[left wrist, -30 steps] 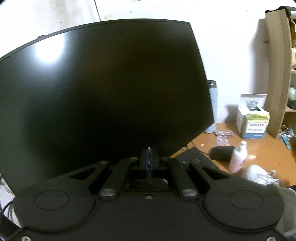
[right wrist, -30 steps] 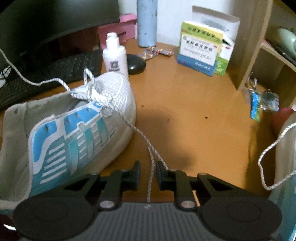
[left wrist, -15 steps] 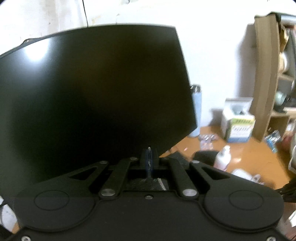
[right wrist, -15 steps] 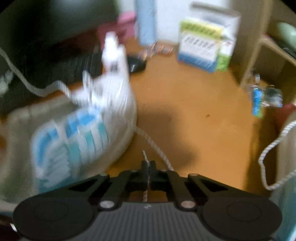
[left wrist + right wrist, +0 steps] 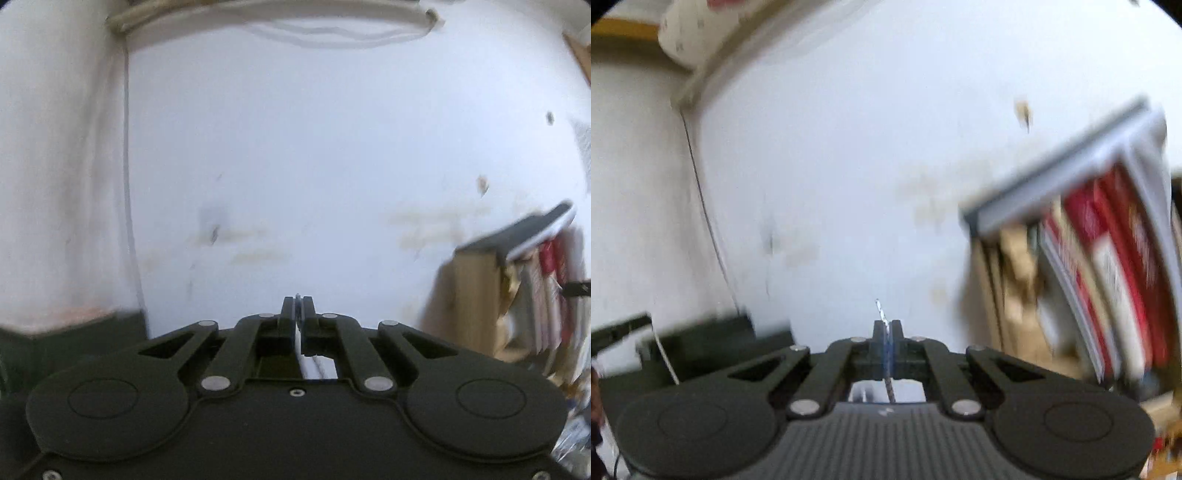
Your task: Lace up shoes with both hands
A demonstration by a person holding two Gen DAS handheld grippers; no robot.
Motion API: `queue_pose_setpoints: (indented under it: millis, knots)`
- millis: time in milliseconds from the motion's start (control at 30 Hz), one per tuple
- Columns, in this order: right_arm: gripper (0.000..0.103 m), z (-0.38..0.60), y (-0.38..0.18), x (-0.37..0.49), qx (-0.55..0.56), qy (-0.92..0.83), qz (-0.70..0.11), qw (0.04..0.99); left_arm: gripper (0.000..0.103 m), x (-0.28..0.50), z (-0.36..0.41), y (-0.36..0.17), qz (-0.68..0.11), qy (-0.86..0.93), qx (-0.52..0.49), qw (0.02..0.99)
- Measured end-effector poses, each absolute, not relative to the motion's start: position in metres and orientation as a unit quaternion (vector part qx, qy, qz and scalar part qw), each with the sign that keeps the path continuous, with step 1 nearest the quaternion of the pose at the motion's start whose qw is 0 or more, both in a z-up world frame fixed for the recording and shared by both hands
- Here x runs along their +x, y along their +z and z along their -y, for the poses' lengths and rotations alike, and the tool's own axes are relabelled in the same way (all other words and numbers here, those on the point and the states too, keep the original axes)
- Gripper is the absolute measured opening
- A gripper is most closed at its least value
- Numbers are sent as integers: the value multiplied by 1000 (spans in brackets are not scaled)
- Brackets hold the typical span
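1. Both ends of the lace look to be drawn up to tighten it. The left gripper [image 5: 297, 308] is clamped on a white lace [image 5: 300, 345] at lower centre; the right gripper [image 5: 887, 332] pinches the lace end [image 5: 881, 314], whose tip pokes above its jaws.
2. Next, I judge, the ends need crossing or lowering toward the shoe, which is out of frame.
3. The lace is thin, white and speckled, against the wall [image 5: 314, 147].

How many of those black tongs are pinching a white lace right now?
2. The left black tongs pinch a white lace; the right black tongs pinch a speckled white lace.
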State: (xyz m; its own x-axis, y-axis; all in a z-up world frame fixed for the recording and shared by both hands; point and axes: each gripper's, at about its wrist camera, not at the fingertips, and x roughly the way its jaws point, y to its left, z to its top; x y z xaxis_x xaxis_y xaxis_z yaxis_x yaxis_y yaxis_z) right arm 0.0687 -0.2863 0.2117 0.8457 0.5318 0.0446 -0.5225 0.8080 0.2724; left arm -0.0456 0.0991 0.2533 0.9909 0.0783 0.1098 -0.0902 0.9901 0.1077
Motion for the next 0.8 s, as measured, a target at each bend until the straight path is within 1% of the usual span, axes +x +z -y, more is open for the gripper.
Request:
queue_pose_setpoints:
  millis: [133, 300, 433, 667, 800]
  knots:
    - [1, 289, 251, 65, 153, 287, 32, 945, 0, -54, -86, 288, 94, 26, 65, 993]
    - [1, 279, 281, 56, 149, 320, 60, 934, 0, -47, -70, 303, 110, 8, 76, 991]
    - [1, 262, 282, 59, 143, 343, 57, 927, 0, -39, -69, 312, 103, -8, 73, 992]
    - [1, 248, 274, 62, 145, 363, 43, 920, 0, -26, -60, 293, 87, -27, 72, 993]
    - [1, 245, 275, 61, 147, 368, 43, 917, 0, -22, -56, 295, 89, -35, 74, 993]
